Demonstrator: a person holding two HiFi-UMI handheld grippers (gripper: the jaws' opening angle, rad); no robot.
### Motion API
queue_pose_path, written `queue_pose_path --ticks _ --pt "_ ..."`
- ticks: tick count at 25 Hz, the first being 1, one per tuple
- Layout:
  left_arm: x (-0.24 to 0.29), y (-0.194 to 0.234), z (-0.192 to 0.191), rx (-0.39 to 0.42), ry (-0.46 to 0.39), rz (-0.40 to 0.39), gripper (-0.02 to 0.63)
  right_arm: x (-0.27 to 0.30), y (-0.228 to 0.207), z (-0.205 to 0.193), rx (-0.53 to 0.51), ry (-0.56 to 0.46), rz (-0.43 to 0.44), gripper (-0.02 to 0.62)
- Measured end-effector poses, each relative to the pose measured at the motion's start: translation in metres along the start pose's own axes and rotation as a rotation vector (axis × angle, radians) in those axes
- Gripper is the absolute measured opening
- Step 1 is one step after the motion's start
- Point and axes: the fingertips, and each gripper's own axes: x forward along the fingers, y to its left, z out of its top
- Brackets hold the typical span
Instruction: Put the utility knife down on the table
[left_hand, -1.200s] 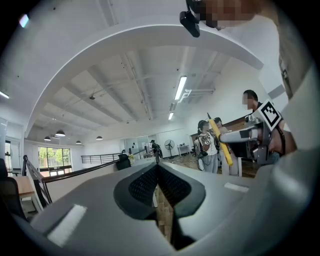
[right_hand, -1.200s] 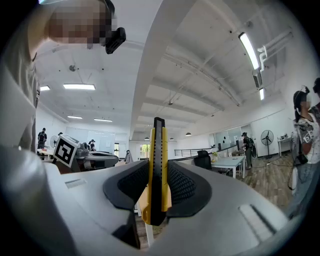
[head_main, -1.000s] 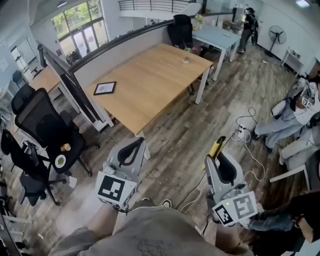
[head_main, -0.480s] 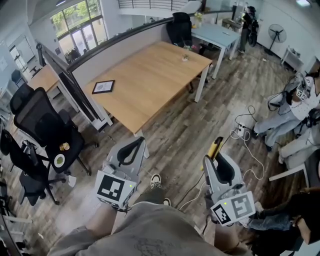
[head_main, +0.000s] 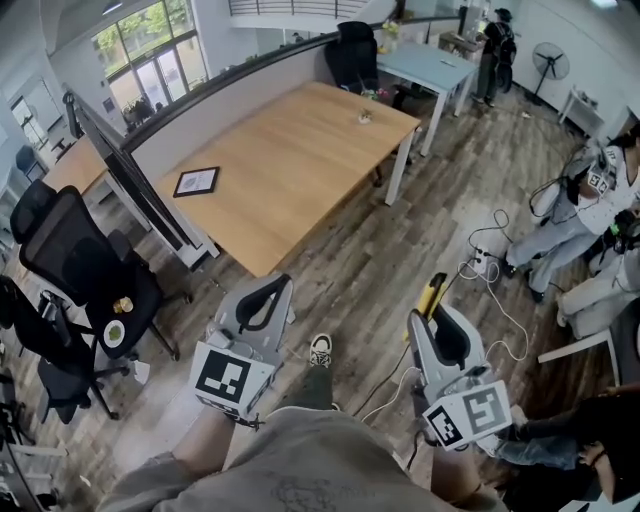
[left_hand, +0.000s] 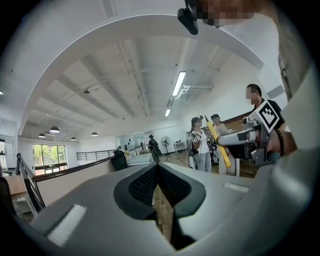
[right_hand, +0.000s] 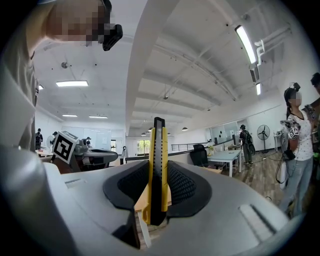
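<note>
- The right gripper (right_hand: 157, 176) has its jaws closed narrowly on a yellow-and-black utility knife (right_hand: 159, 145), the ribbed black pads pressing on both flat sides of the handle.
- The knife stands on edge between the pads. Its black tip rises well past them, and its yellow butt sits low in the jaw throat.
- From the head view, the yellow body of the knife juts out beyond the grey jaws toward the far side of the room.
- The left gripper (left_hand: 158, 172) has its jaws drawn together at the tips with nothing between them; only a thin slit below shows the floor.
- Both grippers are held side by side above the grey-brown wood-plank floor (head_main: 350, 260), near the person's white-and-black shoe (head_main: 320, 350).
- The knife is in the air, right of that shoe and well apart from the long light wooden table (head_main: 300, 170), which stands farther off and to the left.
- A black-framed flat panel (head_main: 196, 181) lies on the table's left part.
- Black office chairs (head_main: 75, 250) stand at the left, and white cables (head_main: 485, 265) trail across the floor at the right.
</note>
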Motion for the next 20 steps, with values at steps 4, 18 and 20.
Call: queue_pose_path --ticks 4,18,20 --pt "0.033 0.012 -0.004 -0.04 0.025 -0.002 -0.002 0.028 -0.022 -0.002 -0.005 0.016 -0.005 0.124" --pt "0.184 0.116 -0.016 -0.013 0.037 -0.05 -0.002 0.191 -0.103 0.012 0.008 0.053 -0.025 0.124" --pt "0.204 0.134 -0.016 -0.004 0.032 -0.055 -0.002 0.217 -0.112 0.015 0.007 0.054 -0.026 0.124"
